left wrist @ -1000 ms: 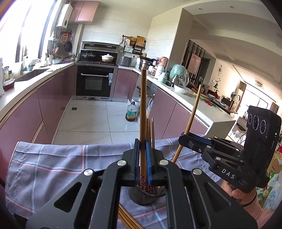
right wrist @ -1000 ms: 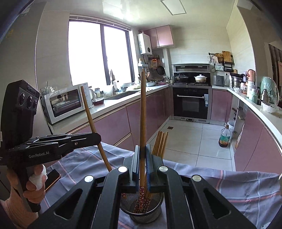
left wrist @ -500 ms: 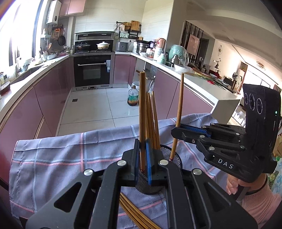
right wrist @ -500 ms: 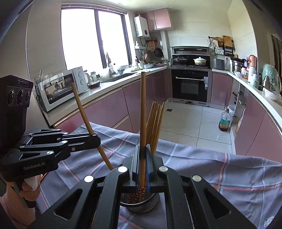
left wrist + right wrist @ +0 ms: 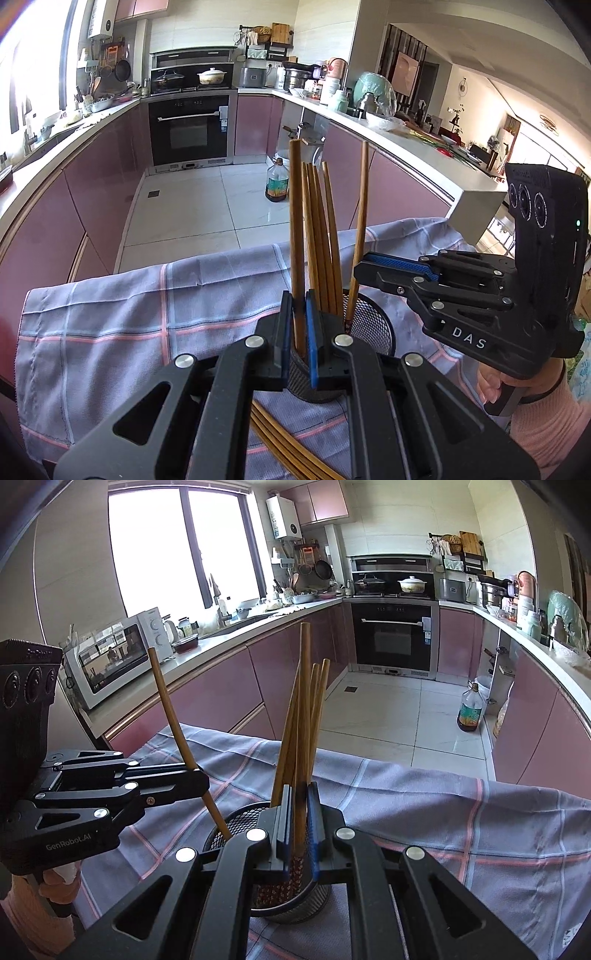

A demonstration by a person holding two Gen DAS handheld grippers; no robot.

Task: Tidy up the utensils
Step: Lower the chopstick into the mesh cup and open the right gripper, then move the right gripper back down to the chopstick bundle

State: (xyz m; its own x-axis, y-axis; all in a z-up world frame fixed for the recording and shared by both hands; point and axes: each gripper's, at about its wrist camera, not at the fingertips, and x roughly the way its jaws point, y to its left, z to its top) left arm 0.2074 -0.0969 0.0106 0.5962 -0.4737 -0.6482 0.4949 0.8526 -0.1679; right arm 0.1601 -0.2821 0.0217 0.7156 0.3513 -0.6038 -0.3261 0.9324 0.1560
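A black mesh cup (image 5: 369, 328) (image 5: 236, 821) stands on the checked cloth and holds several wooden chopsticks (image 5: 321, 236) (image 5: 295, 723). My left gripper (image 5: 298, 325) is shut on one chopstick (image 5: 295, 206), held upright with its lower end in the cup. It shows at the left of the right wrist view (image 5: 201, 779), holding that chopstick (image 5: 173, 716). My right gripper (image 5: 298, 812) is shut on another chopstick (image 5: 304, 686), its patterned end in the cup. It shows at the right of the left wrist view (image 5: 360, 267), holding that chopstick (image 5: 361, 206).
Several loose chopsticks (image 5: 280, 443) lie on the purple checked cloth (image 5: 129, 314) under my left gripper. Beyond the table edge are the tiled kitchen floor, pink cabinets, an oven and a microwave (image 5: 114, 657) on the left counter.
Both grippers have come down with their chopsticks, so the chopstick ends now sit deeper in the mesh cup. More of the cup and table shows in both views.
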